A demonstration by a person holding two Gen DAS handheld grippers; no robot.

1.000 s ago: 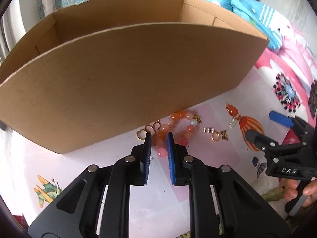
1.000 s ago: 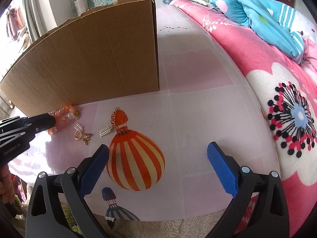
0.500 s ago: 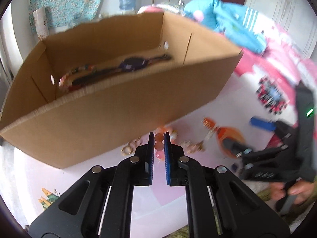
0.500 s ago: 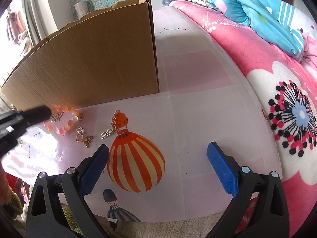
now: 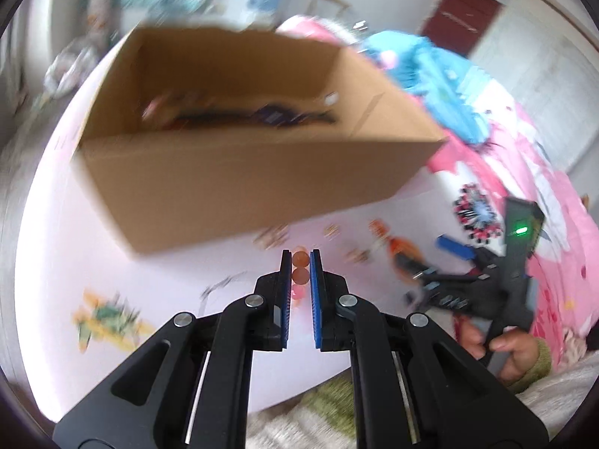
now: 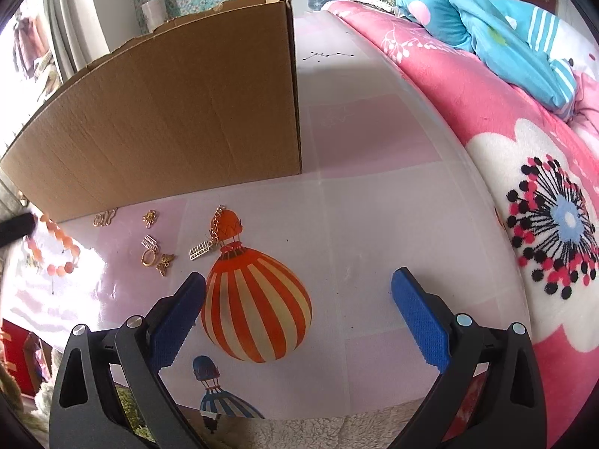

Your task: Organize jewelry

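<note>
My left gripper is shut on an orange bead bracelet, whose beads sit between the blue pads. In the right wrist view the bracelet hangs from that gripper's tip at the far left, off the table. The open cardboard box stands just behind, with dark jewelry blurred inside it. A gold ring, a butterfly charm, a gold clasp and a chain piece lie on the table before the box. My right gripper is open and empty above the table.
The pale pink table bears a printed orange striped balloon. A bed with a pink flowered blanket and a blue quilt borders it on the right. A hand holds the right gripper.
My left gripper shut on the bead bracelet and lifted it off the table, rising until the box's inside shows. The right gripper kept still.
</note>
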